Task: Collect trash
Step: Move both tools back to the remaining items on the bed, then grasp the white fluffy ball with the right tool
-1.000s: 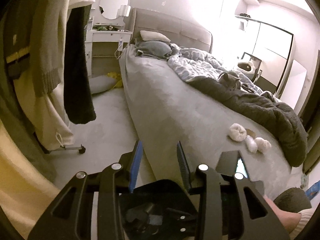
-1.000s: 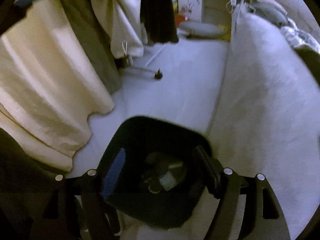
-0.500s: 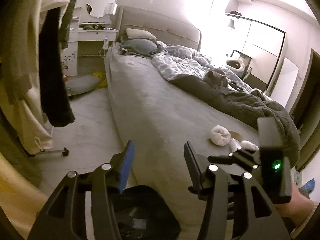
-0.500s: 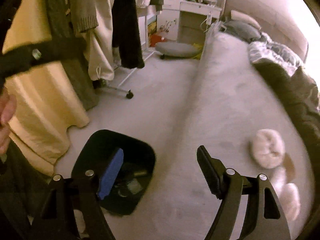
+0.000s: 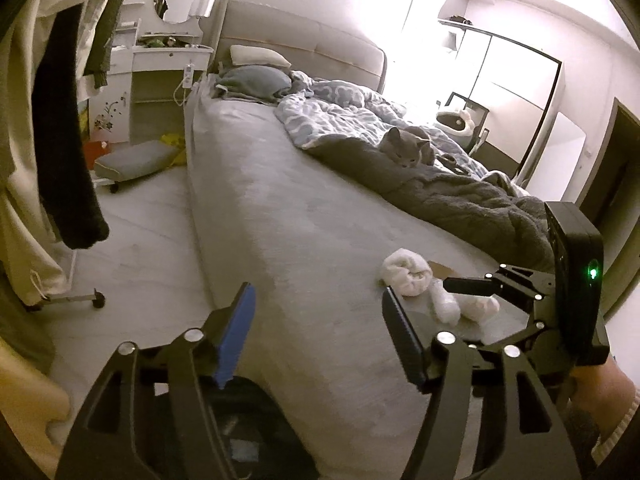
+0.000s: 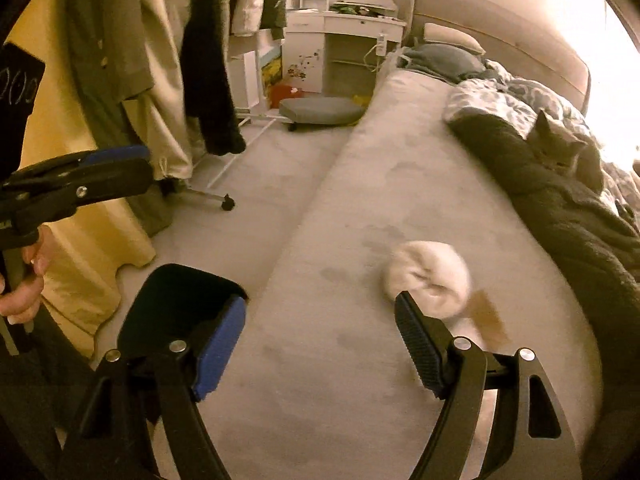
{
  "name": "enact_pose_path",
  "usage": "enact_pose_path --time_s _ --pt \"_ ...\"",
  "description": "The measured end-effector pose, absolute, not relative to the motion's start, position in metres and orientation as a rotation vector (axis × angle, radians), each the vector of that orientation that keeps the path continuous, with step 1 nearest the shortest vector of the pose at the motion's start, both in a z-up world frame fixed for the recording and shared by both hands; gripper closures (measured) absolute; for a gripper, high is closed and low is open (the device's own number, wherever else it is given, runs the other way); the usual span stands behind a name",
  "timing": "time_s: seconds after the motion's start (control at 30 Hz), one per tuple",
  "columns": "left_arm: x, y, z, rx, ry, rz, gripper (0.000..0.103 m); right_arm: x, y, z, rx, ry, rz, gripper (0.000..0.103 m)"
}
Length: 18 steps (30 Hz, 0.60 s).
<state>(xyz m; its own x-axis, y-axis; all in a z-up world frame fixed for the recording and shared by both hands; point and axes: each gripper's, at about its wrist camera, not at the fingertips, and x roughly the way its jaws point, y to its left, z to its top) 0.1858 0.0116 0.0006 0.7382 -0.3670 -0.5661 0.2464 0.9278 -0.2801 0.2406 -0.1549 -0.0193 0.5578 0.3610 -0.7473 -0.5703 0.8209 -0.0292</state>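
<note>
In the left wrist view, the left gripper (image 5: 318, 322) has its jaws apart with nothing between them, they have just been opening, and it hangs over the edge of the grey bed (image 5: 280, 216), with the black bin (image 5: 244, 432) on the floor at 7 o'clock. At 3 o'clock from it, white crumpled tissues (image 5: 406, 276) lie on the bed, touching each other, and the right gripper (image 5: 472, 285) is just above them. In the right wrist view, the right gripper has its fingers (image 6: 420, 344) wide apart and empty, and 1 tissue ball (image 6: 428, 276) lies at 1 o'clock.
</note>
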Motion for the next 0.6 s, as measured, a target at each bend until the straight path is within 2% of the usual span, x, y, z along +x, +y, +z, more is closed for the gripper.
enact_pose_path --time_s 0.47,0.6 --pt "0.21 -0.03 -0.017 -0.219 0.698 -0.372 0.027 0.254 -0.232 -0.039 -0.24 0.838 0.438 0.025" --pt "0.213 -0.044 -0.021 -0.215 0.703 -0.397 0.023 0.257 -0.248 -0.047 -0.234 0.857 0.409 0.025"
